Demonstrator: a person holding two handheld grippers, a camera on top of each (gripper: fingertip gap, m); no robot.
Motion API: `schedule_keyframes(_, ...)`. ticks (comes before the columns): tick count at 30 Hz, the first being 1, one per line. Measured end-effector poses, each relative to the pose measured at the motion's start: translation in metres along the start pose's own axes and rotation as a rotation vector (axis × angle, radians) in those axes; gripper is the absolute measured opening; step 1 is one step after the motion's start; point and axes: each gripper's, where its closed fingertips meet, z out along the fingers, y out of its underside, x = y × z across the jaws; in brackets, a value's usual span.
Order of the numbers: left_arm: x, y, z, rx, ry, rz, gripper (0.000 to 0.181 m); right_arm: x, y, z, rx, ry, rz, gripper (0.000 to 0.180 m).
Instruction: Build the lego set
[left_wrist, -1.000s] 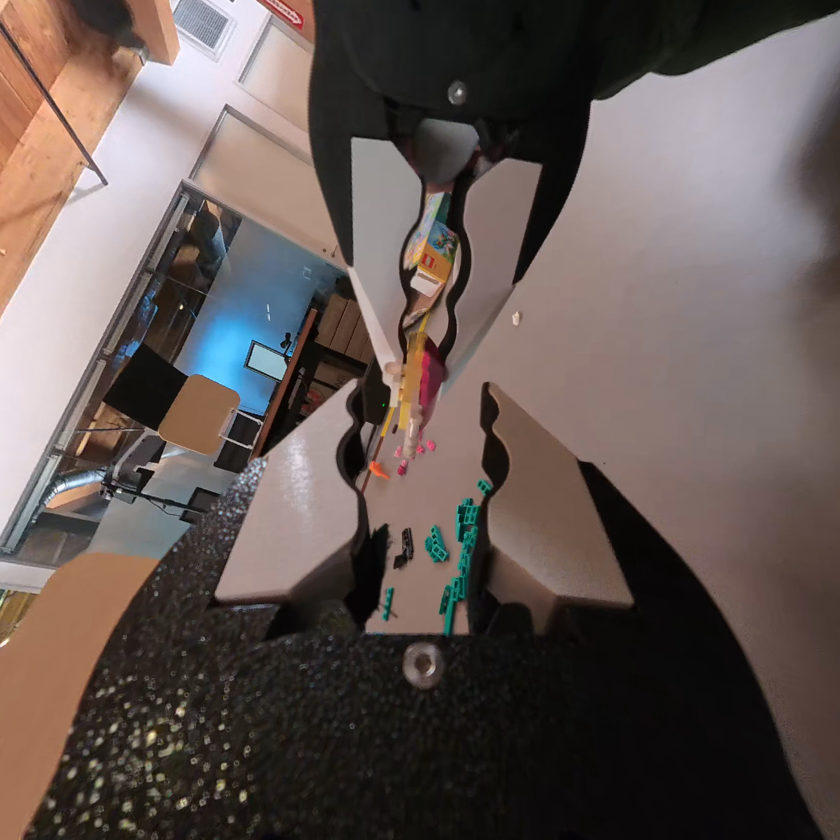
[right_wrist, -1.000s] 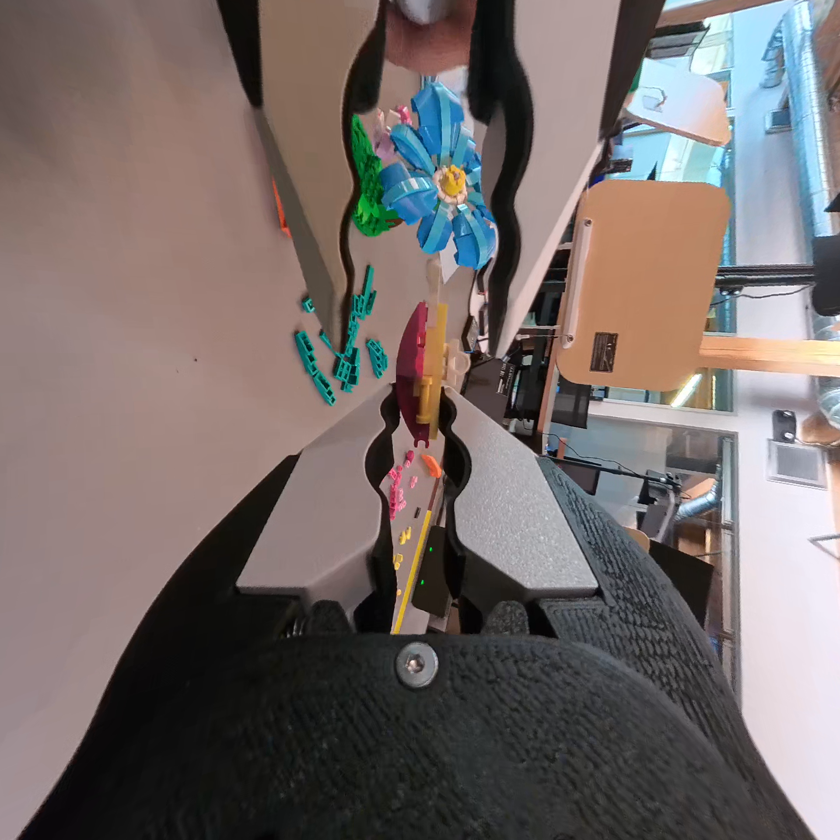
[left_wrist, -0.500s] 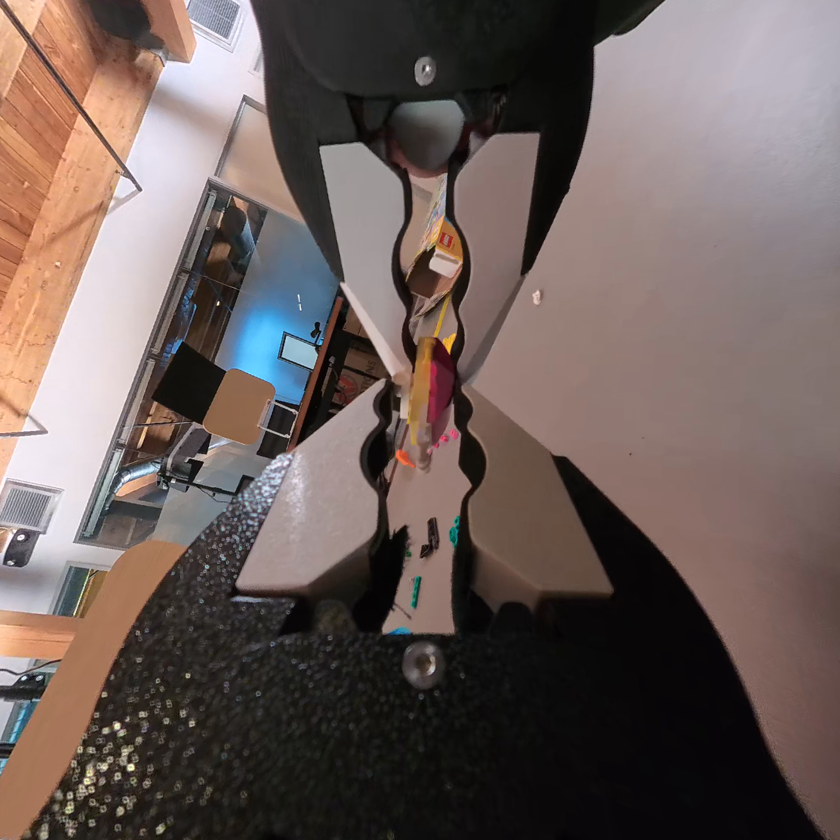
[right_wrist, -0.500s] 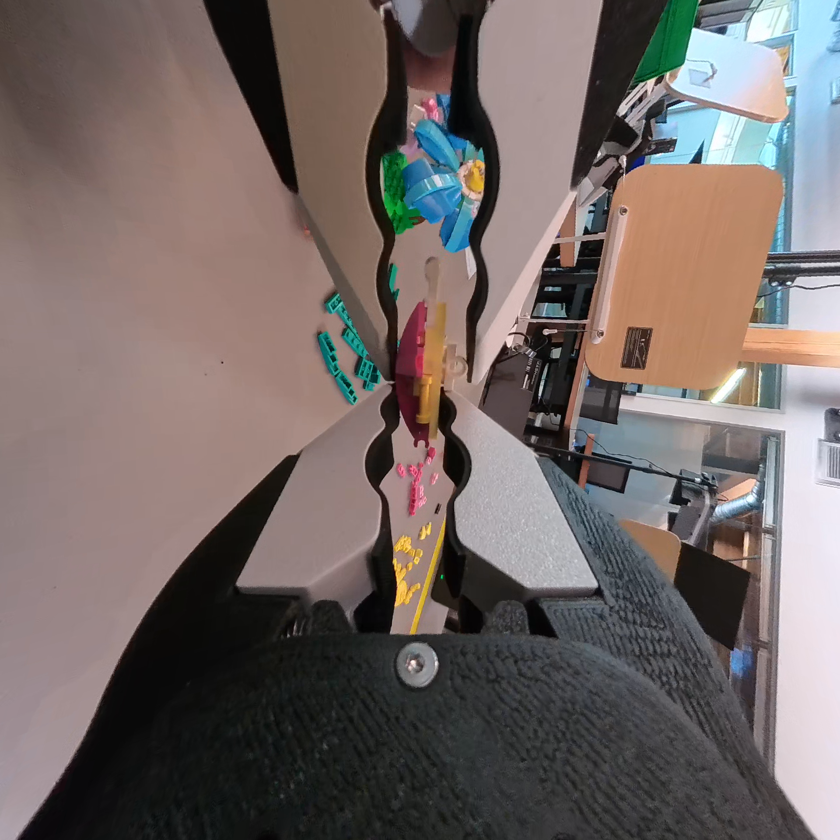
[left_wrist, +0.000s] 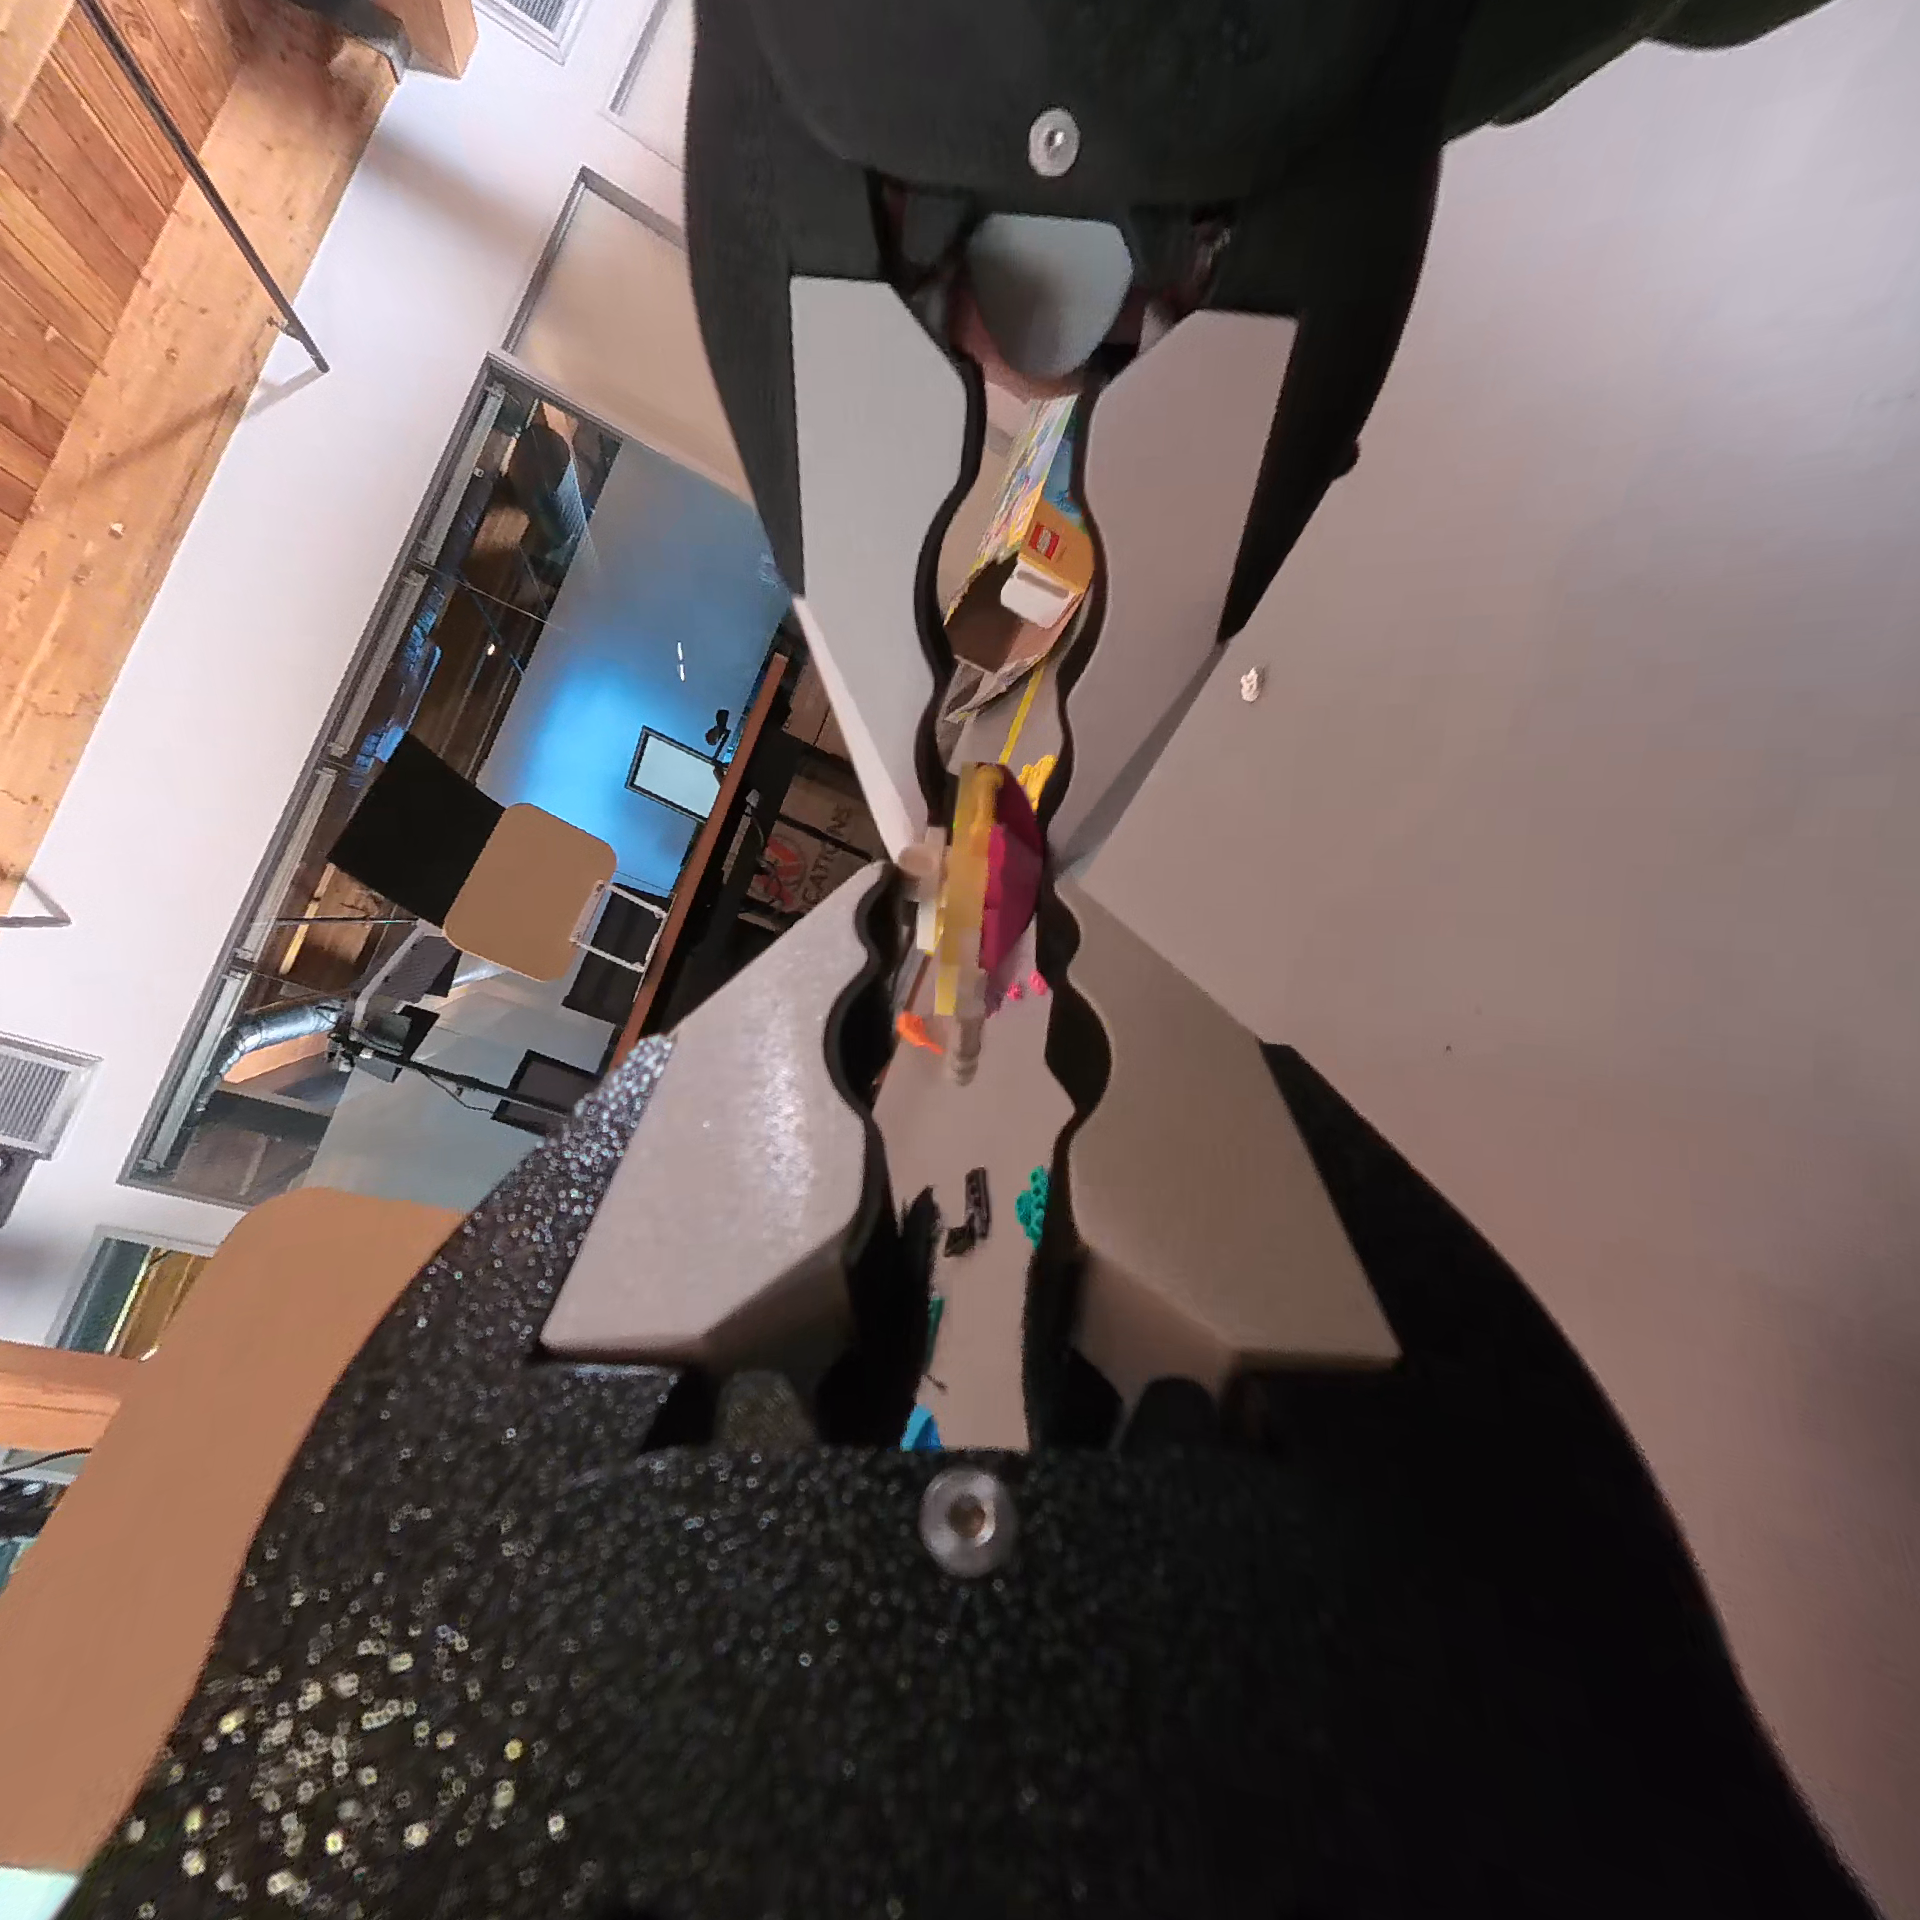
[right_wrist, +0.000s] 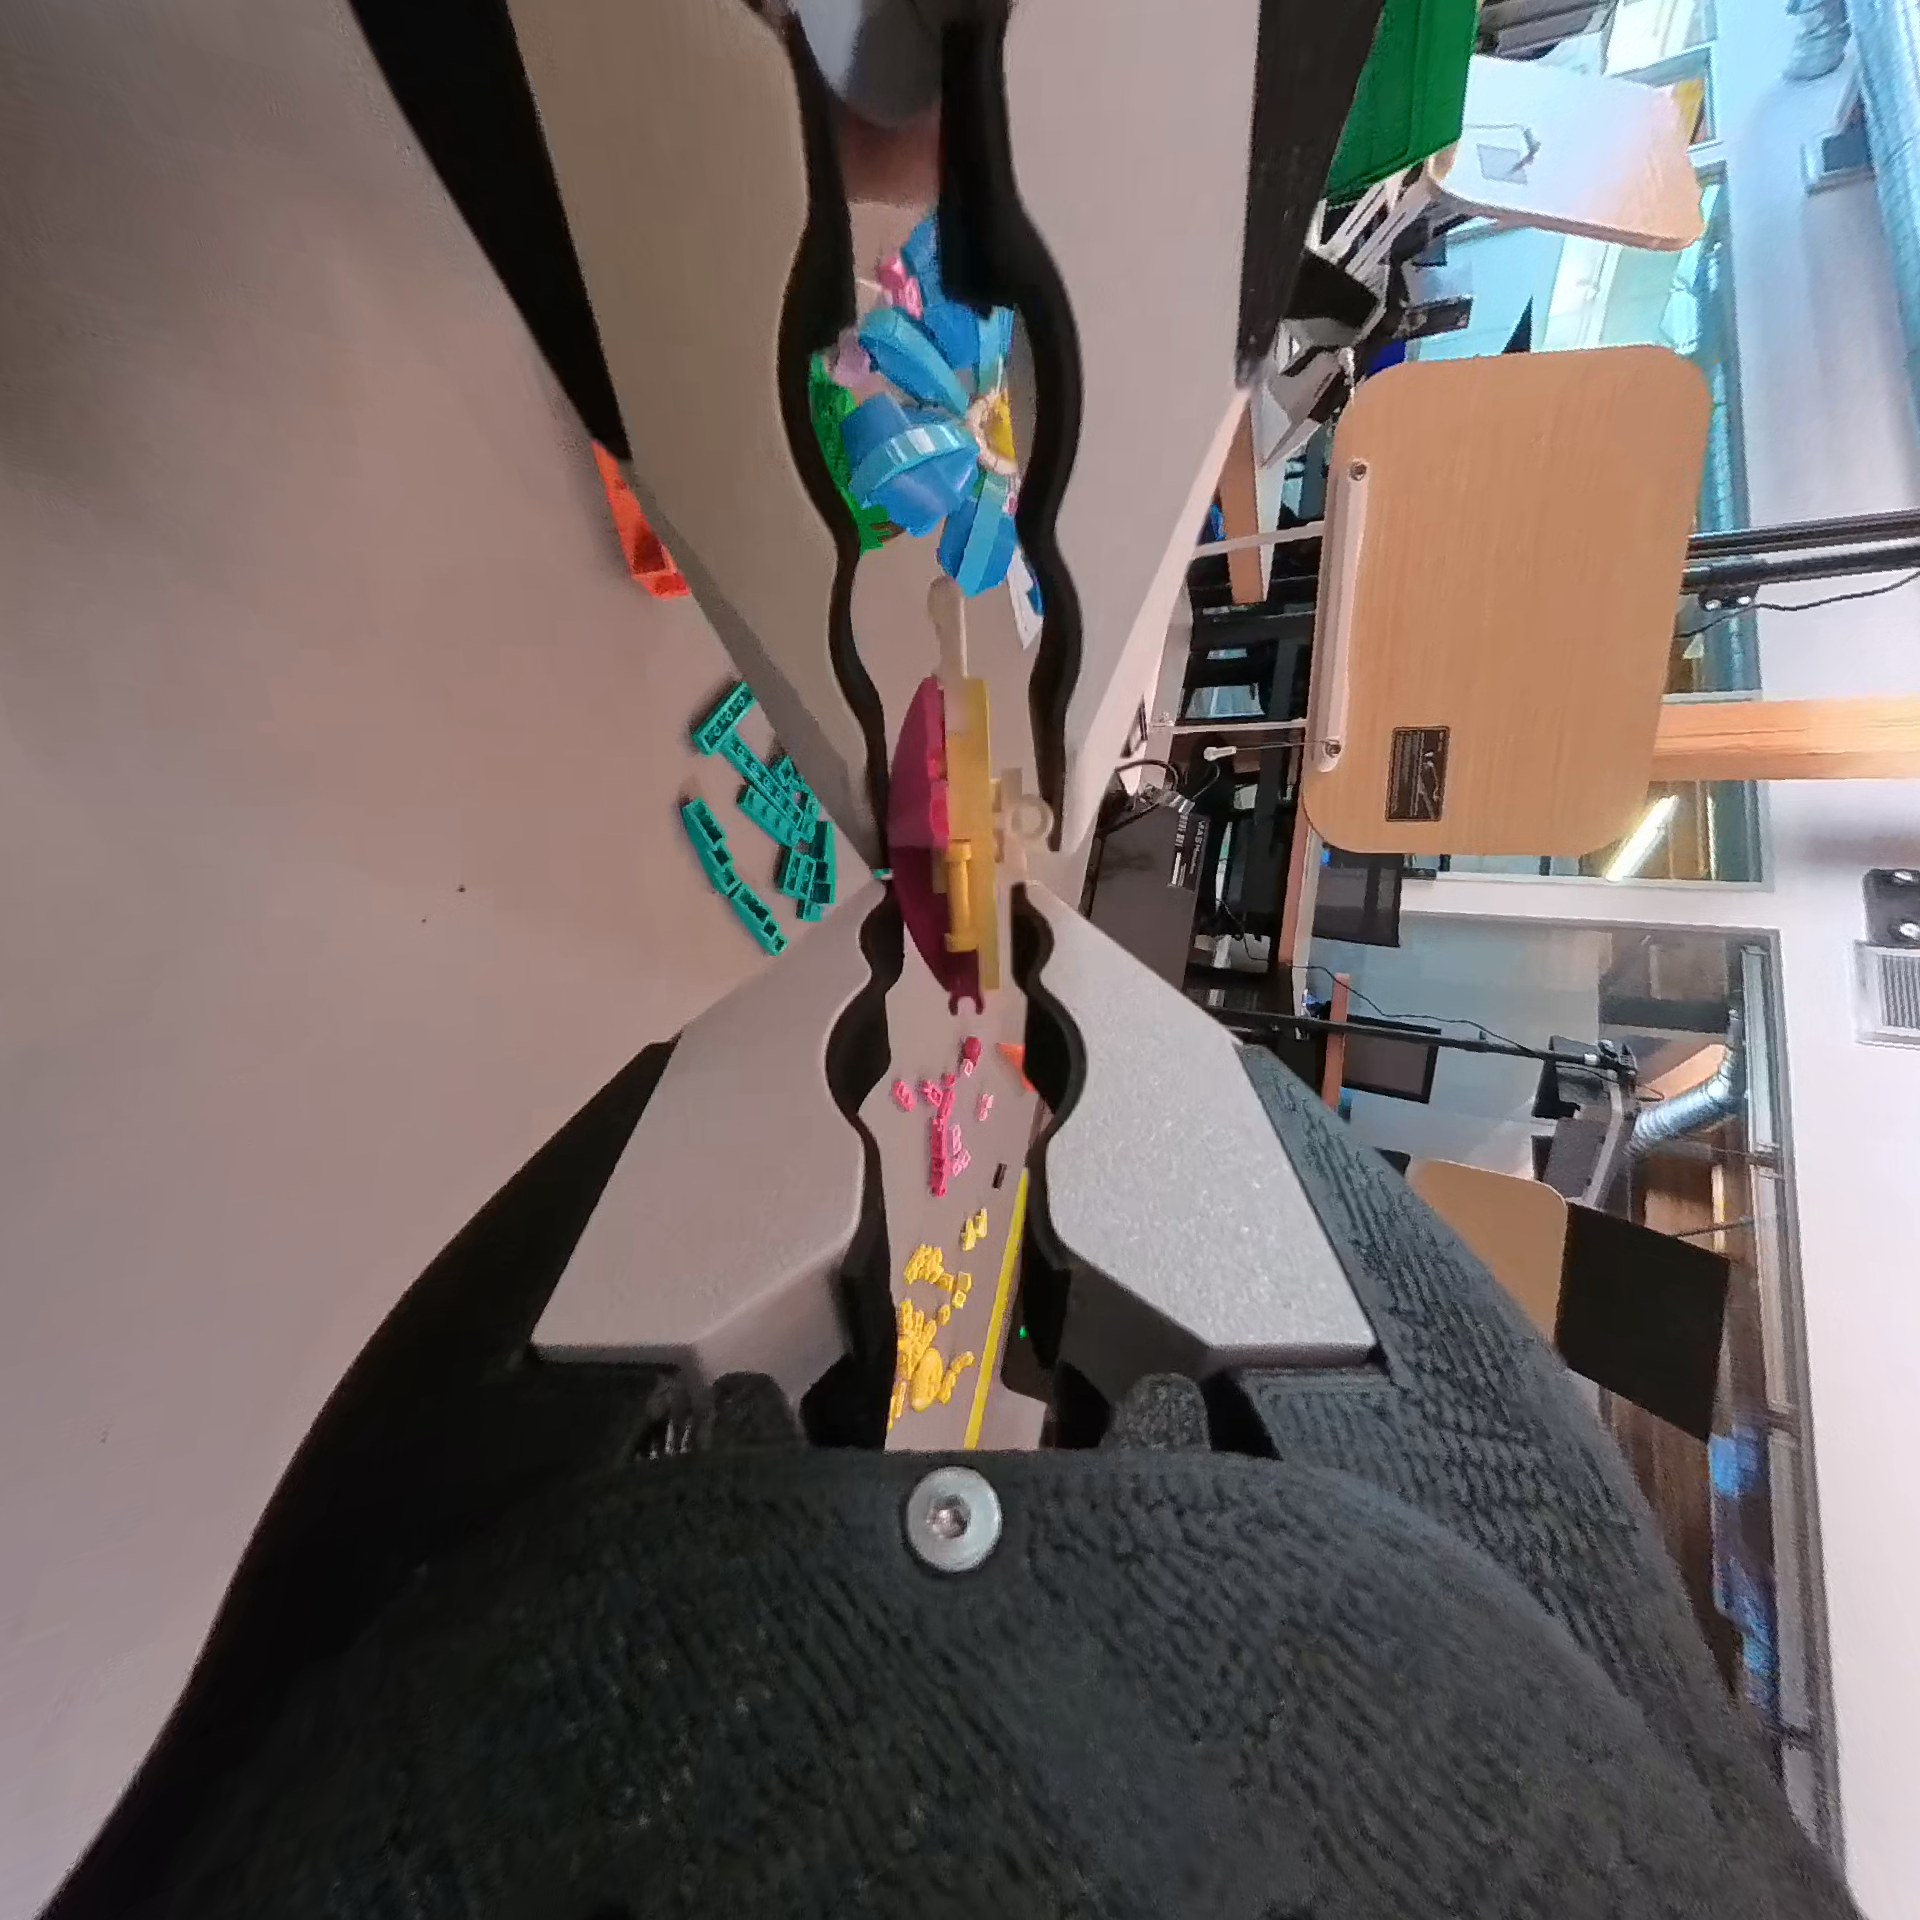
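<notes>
Flower assembly (right_wrist: 951, 831) between both grippers' fingers (right_wrist: 748, 1143).

Both views are bright, lit by daylight. The table (left_wrist: 1558, 727) reads evenly pale, with soft dark shadows under the grippers. Sparkling highlights speckle the left gripper (left_wrist: 961, 914) body. Wide-angle distortion bends the room's lines near the edges. Motion blur softens the blue flower (right_wrist: 935, 416) and the view's lower right edge; the teal bricks (right_wrist: 769, 821) stay fairly sharp.

Magenta-and-yellow lego flower piece (right_wrist: 951, 852) with tan stem — edge-on, above loose teal bricks (right_wrist: 769, 816).
</notes>
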Motion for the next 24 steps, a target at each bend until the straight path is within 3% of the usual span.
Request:
schedule_keyframes(11, 0.0054, 0.0017, -0.0007, 0.014, 0.012, -0.041, 0.025, -0.0086, 0.0012, -0.0003, -0.049, -0.087, 0.065, 0.014)
schedule_keyframes(24, 0.0041, 0.0002, -0.002, 0.012, 0.006, -0.059, 0.023, -0.0067, 0.0003, -0.0025, -0.087, -0.064, 0.011, 0.013)
